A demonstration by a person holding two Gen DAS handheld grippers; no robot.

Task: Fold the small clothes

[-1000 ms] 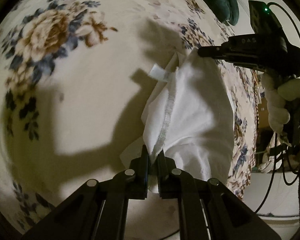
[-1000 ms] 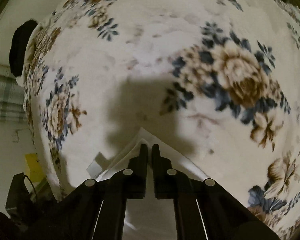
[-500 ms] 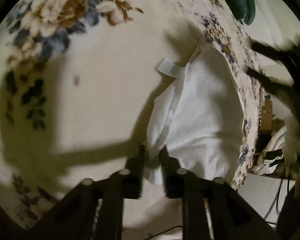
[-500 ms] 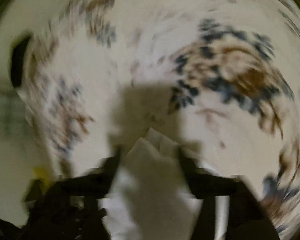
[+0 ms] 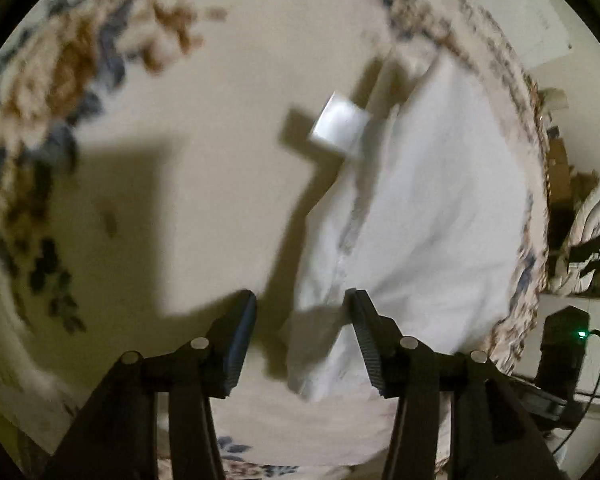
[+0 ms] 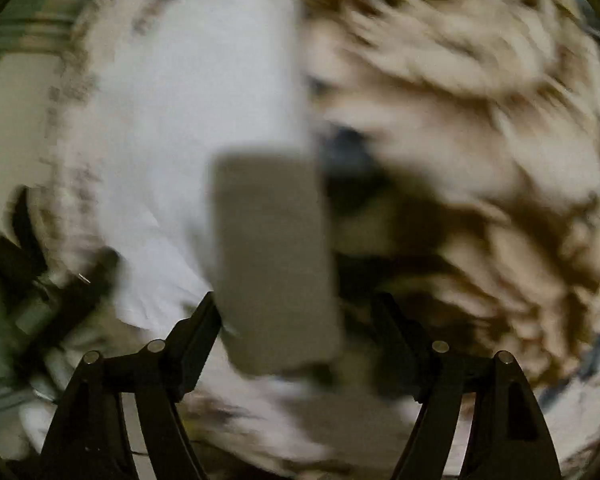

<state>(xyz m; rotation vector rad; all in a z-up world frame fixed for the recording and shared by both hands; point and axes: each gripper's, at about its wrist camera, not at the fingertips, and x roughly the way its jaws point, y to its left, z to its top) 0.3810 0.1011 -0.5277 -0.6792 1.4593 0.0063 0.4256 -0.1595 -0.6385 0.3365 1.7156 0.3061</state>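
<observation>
Both grippers, left point(image 5: 302, 320) and right point(image 6: 296, 320), are gaping wide, holding nothing. The garment point(image 5: 420, 208) is lying folded, apparently; views blurred. Next: regrasping an edge.

Both the left gripper point(image 5: 302, 322) and right gripper point(image 6: 296, 320) have black angular jaws with silver pivot screws.
</observation>
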